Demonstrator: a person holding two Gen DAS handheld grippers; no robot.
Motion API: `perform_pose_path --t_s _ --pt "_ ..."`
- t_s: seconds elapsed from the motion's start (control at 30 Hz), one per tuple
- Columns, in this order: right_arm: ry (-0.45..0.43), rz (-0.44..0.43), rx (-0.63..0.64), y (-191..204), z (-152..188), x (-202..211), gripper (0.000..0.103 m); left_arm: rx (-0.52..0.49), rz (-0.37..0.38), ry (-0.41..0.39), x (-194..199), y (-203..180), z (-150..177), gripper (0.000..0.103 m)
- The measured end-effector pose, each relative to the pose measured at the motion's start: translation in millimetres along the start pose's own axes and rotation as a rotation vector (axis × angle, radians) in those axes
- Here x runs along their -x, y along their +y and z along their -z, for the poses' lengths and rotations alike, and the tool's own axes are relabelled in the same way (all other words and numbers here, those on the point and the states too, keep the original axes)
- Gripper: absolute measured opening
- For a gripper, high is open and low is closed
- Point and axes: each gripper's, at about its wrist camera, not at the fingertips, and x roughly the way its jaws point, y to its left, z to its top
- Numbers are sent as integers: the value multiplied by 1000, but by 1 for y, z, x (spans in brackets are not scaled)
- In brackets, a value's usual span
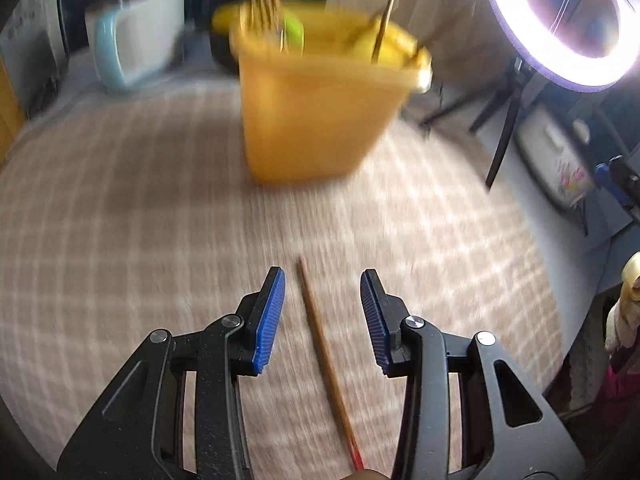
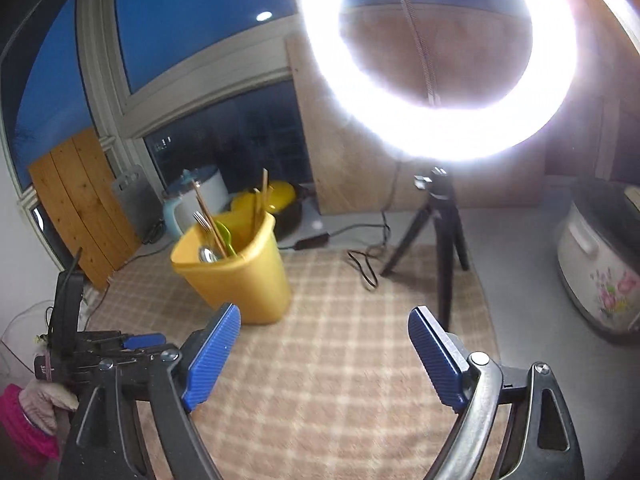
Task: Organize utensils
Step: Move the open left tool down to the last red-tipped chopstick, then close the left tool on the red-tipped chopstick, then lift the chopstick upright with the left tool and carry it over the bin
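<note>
Though blurred, no readable writing.

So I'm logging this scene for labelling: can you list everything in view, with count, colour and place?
plastic utensil bin: one, yellow, on the checked cloth, holding a fork, spoon, green utensil and chopsticks
loose wooden chopstick: one, brown with red end, flat on the cloth between the left gripper's pads, untouched
checked tablecloth: one, beige and white, covering the table
ring light on tripod: one, white glow, black legs, right of the bin
electric kettle: one, pale blue and white, behind the bin
floral cooker: one, white, far right
left gripper: black, blue pads, open
right gripper: black, blue pads, open, empty
</note>
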Motion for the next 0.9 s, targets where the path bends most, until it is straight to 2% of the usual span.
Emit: perform_pose_path --t_s 0.17,0.4,0.47,0.53,0.67,0.9 --pt "36 6 -58 -30 25 0 88 14 -12 129 -24 -8 29 40" --pt "68 4 -154 -65 51 -3 88 13 -72 188 -42 -16 49 38" --pt "73 3 -171 -70 57 -3 88 -1 -87 202 -46 -20 51 25" --pt "78 0 -181 -72 61 -4 88 -30 -104 199 -47 -22 52 24" --pt "78 -18 -213 -77 68 -2 88 -88 -128 192 -54 -28 48 9" --pt "72 -19 -226 -80 69 -2 88 -33 -70 175 -48 -16 43 4"
